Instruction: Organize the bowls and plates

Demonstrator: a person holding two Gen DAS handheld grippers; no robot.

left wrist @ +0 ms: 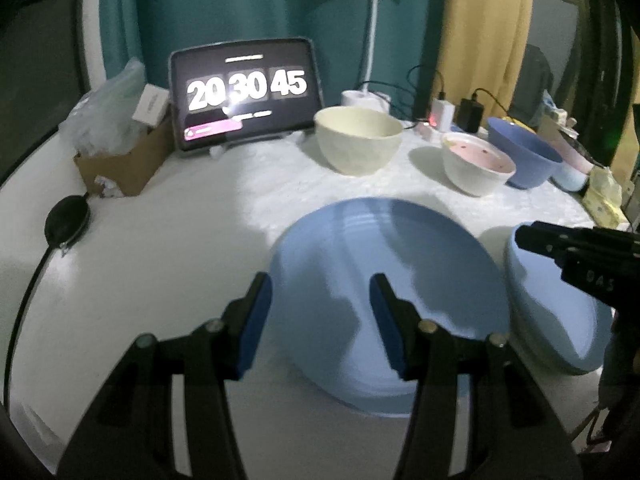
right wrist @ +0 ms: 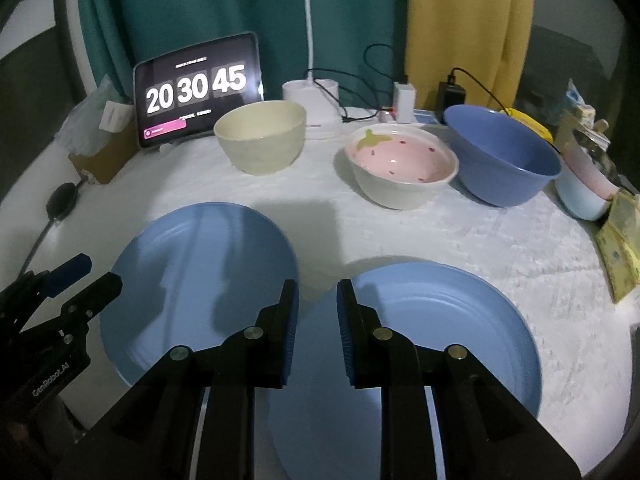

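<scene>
Two light blue plates lie side by side on the white tabletop [right wrist: 500, 248], close but apart: the left plate [right wrist: 200, 280] and the right plate [right wrist: 440, 340]. The left claw [left wrist: 320, 320] hangs over the left plate's near side, jaws apart and empty. The right claw [right wrist: 318, 328] hangs over the right plate's left edge, jaws narrowly apart with nothing visibly gripped. Behind stand a cream bowl [right wrist: 260, 140], a strawberry-patterned bowl [right wrist: 402, 164] and a darker blue bowl [right wrist: 504, 156] in a row. Farther back are a tablet clock [right wrist: 196, 88], lamp base [right wrist: 312, 108], chargers [right wrist: 404, 102] and a cardboard box [right wrist: 104, 156].
</scene>
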